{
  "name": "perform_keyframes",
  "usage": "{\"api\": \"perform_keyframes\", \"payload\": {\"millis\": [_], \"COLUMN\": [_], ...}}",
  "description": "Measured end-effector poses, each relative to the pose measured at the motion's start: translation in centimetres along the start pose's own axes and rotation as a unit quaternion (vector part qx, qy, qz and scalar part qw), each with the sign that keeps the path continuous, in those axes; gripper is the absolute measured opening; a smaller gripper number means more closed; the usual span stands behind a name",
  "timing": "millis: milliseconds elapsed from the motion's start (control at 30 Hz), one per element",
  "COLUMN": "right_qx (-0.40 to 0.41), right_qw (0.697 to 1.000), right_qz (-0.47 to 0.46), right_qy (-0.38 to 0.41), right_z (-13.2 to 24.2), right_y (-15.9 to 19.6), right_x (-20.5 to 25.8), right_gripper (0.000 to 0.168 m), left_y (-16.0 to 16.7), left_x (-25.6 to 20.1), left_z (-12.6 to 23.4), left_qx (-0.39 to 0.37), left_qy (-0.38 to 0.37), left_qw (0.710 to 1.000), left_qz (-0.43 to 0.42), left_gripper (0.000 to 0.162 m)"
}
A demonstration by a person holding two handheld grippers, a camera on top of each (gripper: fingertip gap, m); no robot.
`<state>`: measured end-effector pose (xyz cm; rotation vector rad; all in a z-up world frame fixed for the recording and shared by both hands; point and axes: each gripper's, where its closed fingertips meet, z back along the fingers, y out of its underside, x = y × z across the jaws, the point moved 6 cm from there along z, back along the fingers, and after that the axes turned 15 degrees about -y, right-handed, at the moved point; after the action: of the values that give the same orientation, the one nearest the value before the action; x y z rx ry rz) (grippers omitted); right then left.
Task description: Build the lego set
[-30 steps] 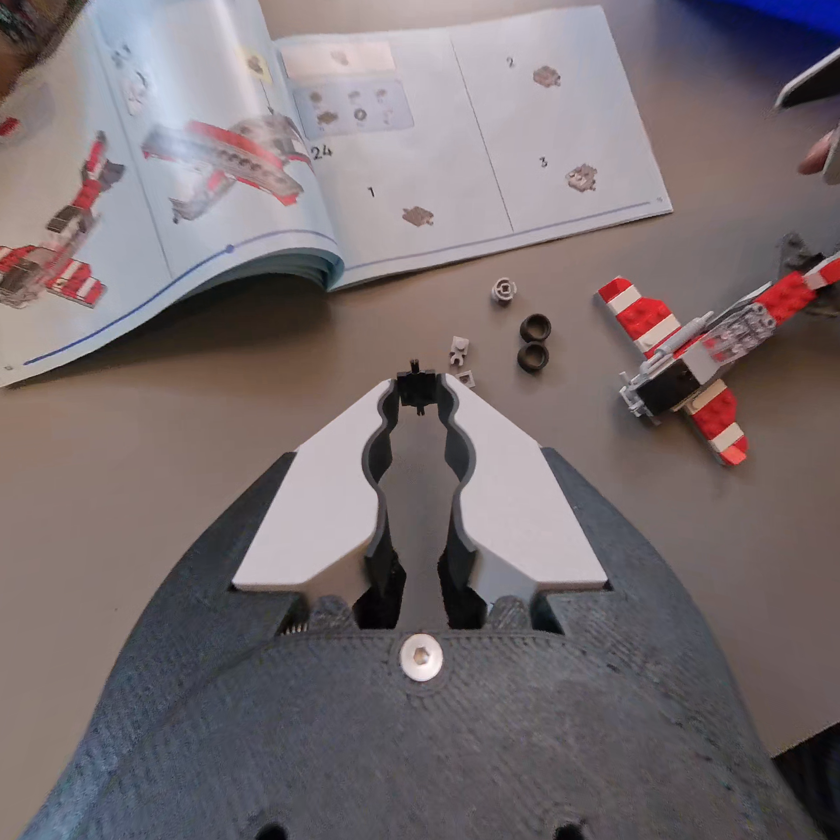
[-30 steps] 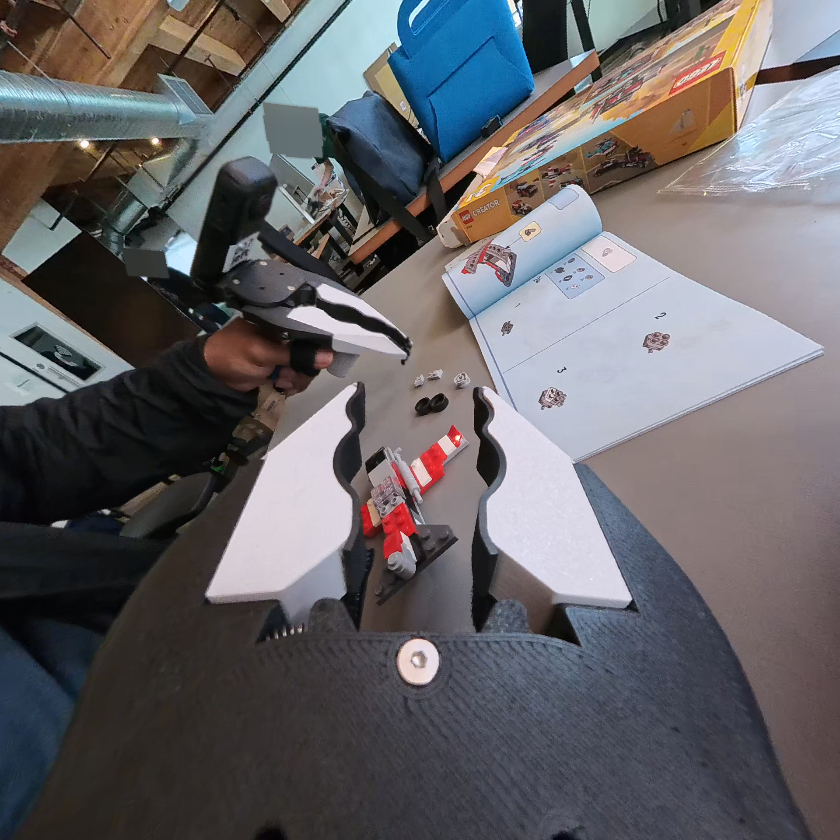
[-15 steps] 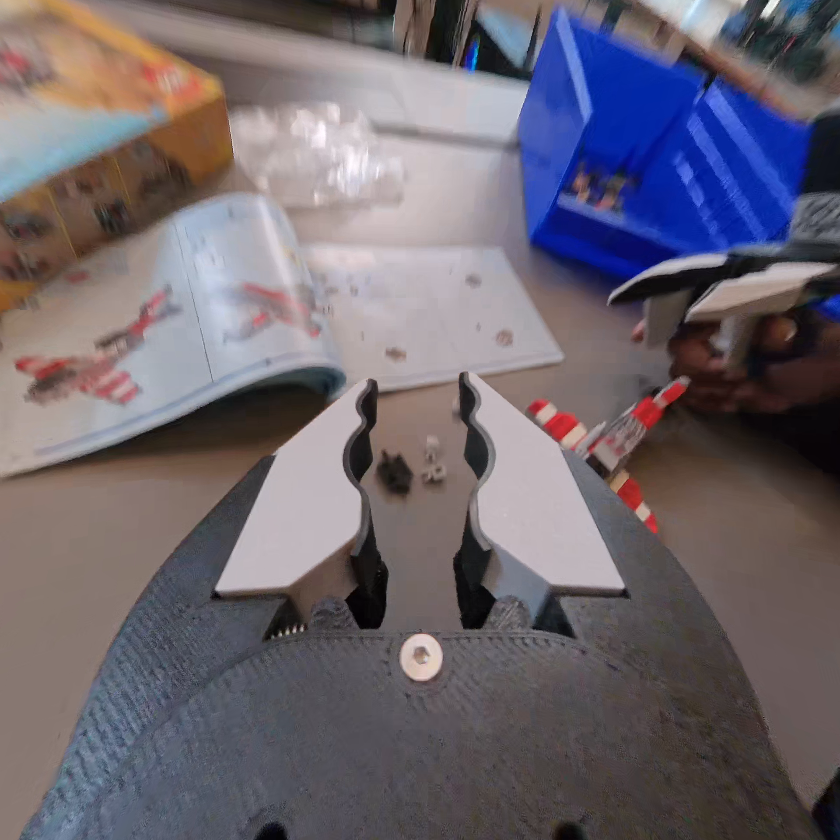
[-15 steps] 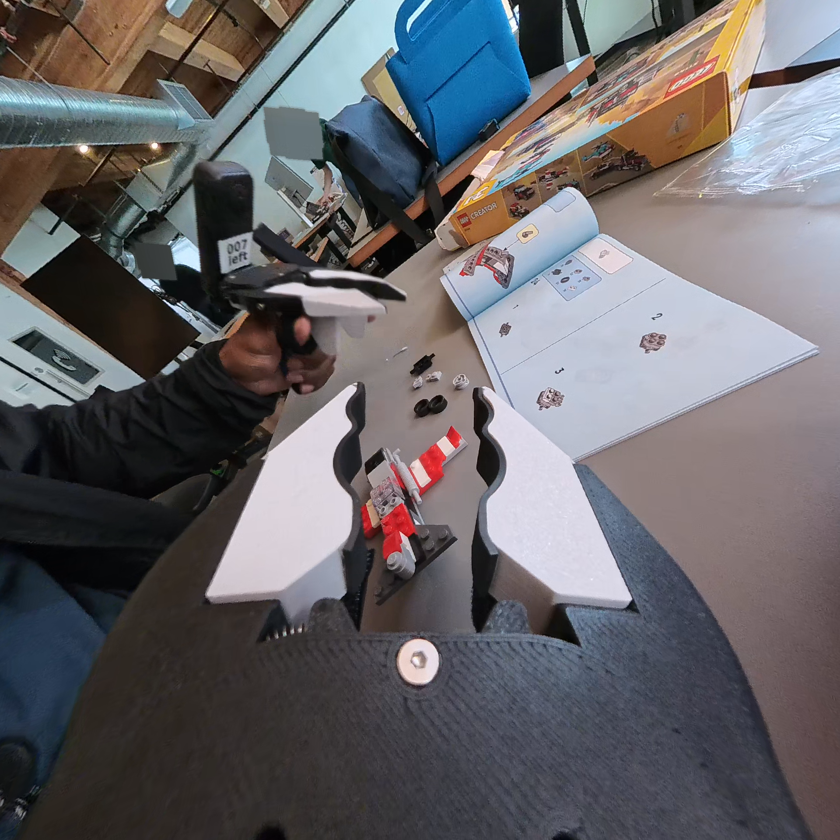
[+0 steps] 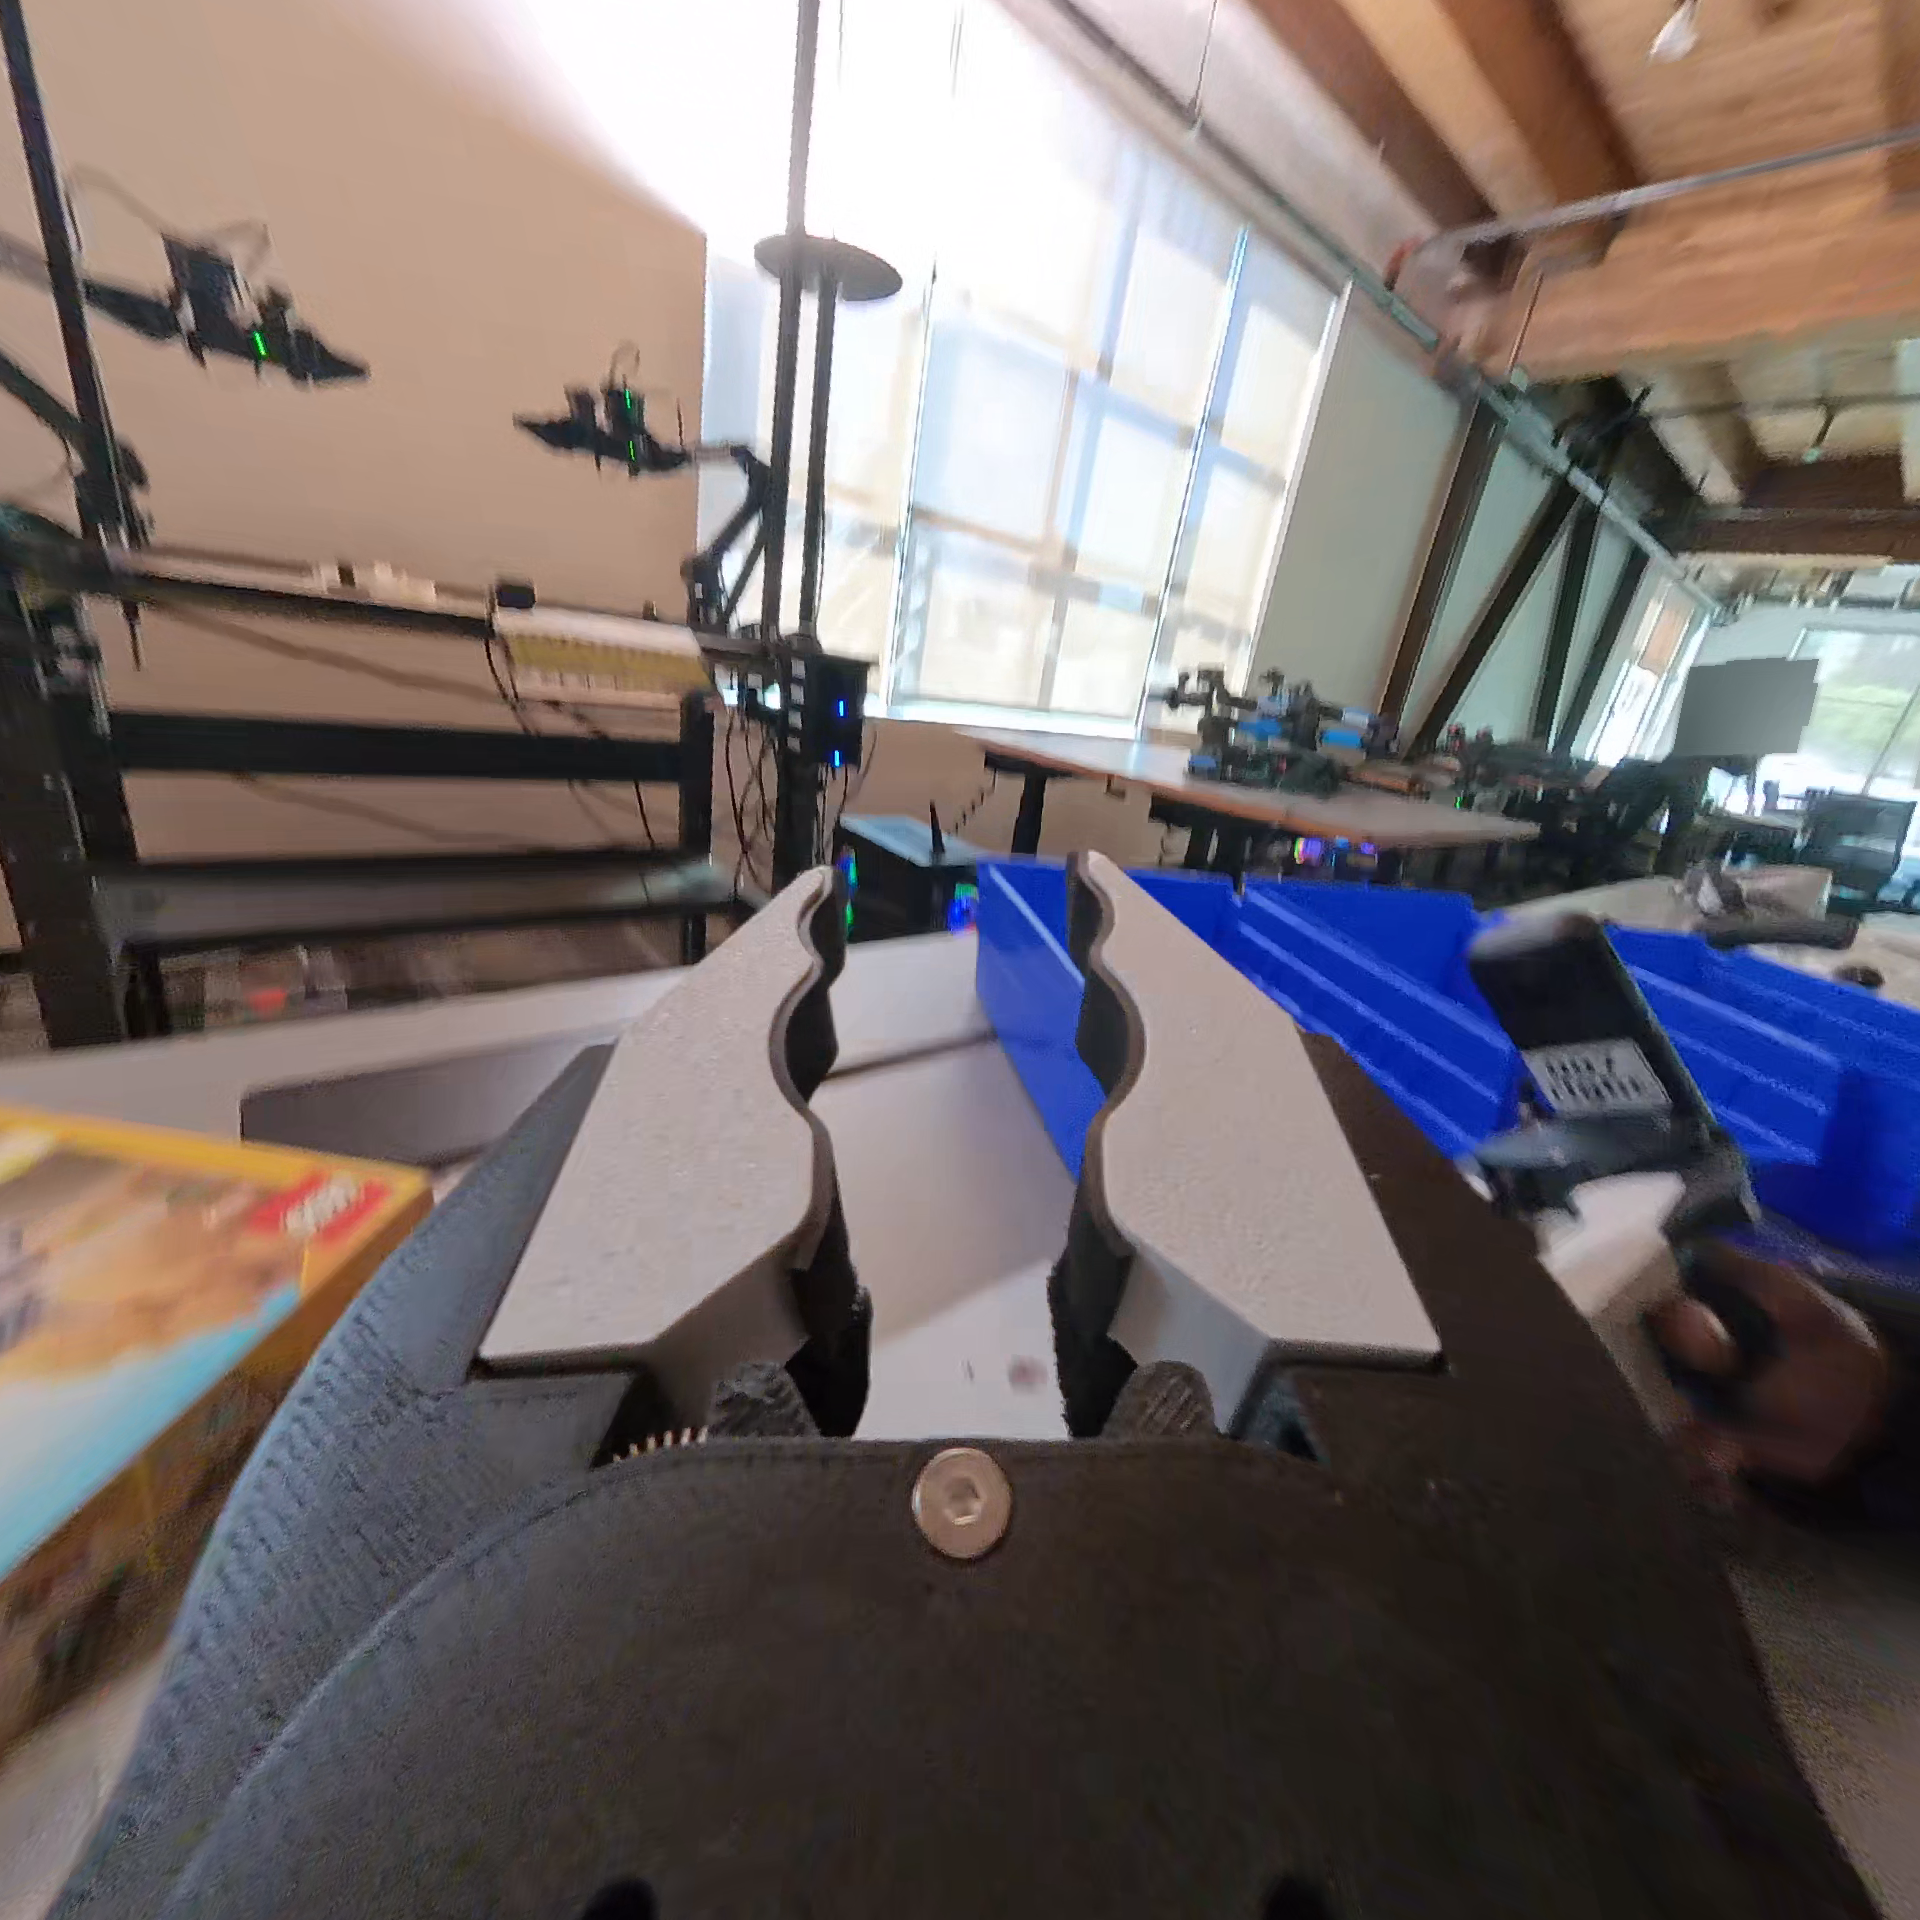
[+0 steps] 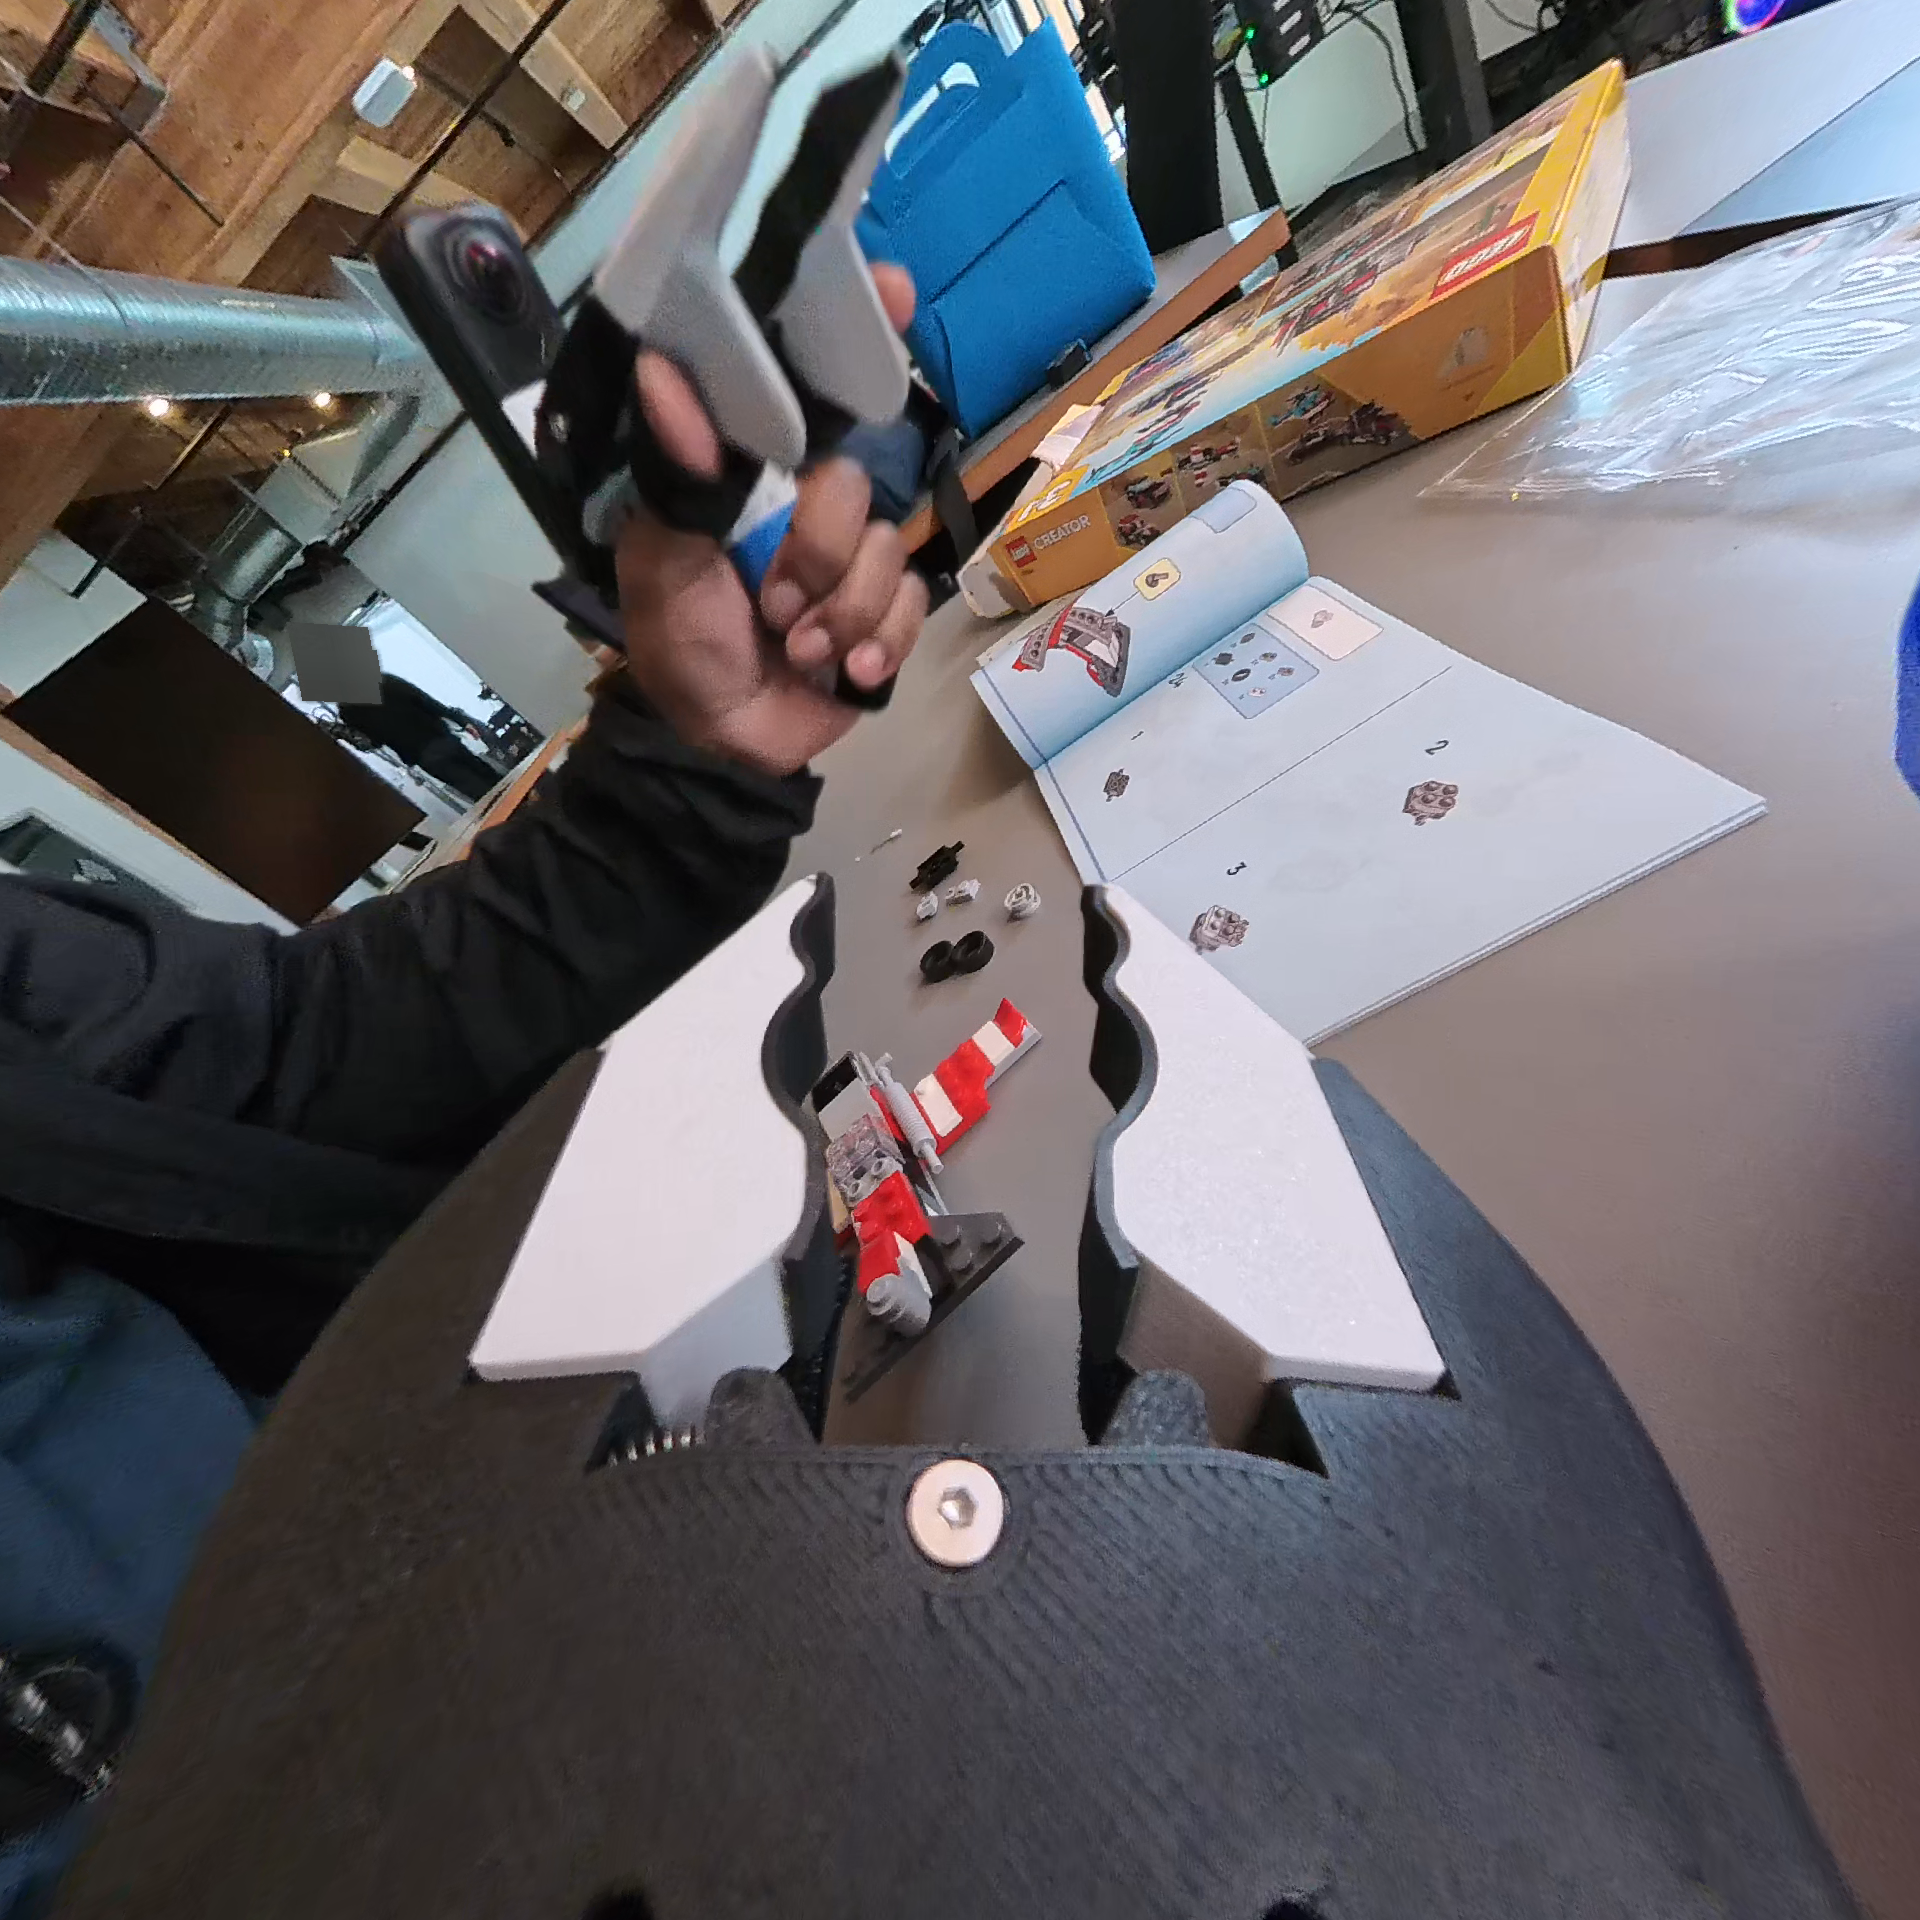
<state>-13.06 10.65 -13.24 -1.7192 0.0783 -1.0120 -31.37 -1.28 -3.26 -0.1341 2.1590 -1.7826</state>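
R gripper (image 6: 956, 904) is sitting low over the grey table (image 6: 1558, 1195) w/ jaws spread wide, gripping nothing. Between its fingers (image 6: 675, 1122) the part-built red & white plane (image 6: 914, 1132) is lying on the table, tail end nearest the camera, striped wing pointing away toward the booklet; can't tell if the L finger is touching it or just overlapping it in view. Just past the plane, two black tyres (image 6: 956, 954) are lying side by side, touching each other. A bit farther, three small grey bits (image 6: 971, 899) are sitting in a loose row, and a small black piece (image 6: 935, 862) is lying just behind them, apart from the tyres. To the right of these the open instruction booklet (image 6: 1351, 810) is lying flat, one page curling up at the far side. Beyond it the yellow lego box (image 6: 1351, 353) is lying on the table, w/ a clear plastic bag (image 6: 1714, 384) beside it at the far right. L gripper (image 6: 769, 145) is being held up off the table, well above the loose pieces, tipped upward in a person's hand (image 6: 748, 623) w/ a black sleeve (image 6: 468, 956); it's blurred, jaws standing apart, nothing between them. L wrist view agrees: L gripper (image 5: 956, 914) is pointing out across the room, gap clear, box corner (image 5: 208, 1278) at near left, blue bins (image 5: 1403, 1018) farther right, big windows (image 5: 1091, 468) at the back.
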Motion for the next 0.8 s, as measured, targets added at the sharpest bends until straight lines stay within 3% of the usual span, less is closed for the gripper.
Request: {"api": "perform_keyframes", "payload": {"millis": [133, 300, 800], "right_qx": [-0.006, -0.023, -0.02], "right_qw": [1.0, 1.0, 0.999], "right_qz": [0.0, -0.005, -0.026], "right_qy": [0.001, 0.005, 0.003], "right_z": [0.1, 0.4, 0.2], "right_y": [-0.1, -0.3, -0.4], "right_x": [0.0, -0.3, -0.8], "right_gripper": [0.048, 0.048, 0.049], "left_y": [-2.5, -1.1, -2.0], "left_x": [1.4, 3.5, 5.8], "left_z": [-2.8, -2.4, 0.6], "left_qx": [-0.085, -0.127, -0.123], "left_qy": [0.016, 0.007, -0.005], "left_qw": [0.995, 0.988, 0.985], "left_qz": [0.045, 0.091, 0.117], "left_gripper": [0.043, 0.043, 0.043]}}
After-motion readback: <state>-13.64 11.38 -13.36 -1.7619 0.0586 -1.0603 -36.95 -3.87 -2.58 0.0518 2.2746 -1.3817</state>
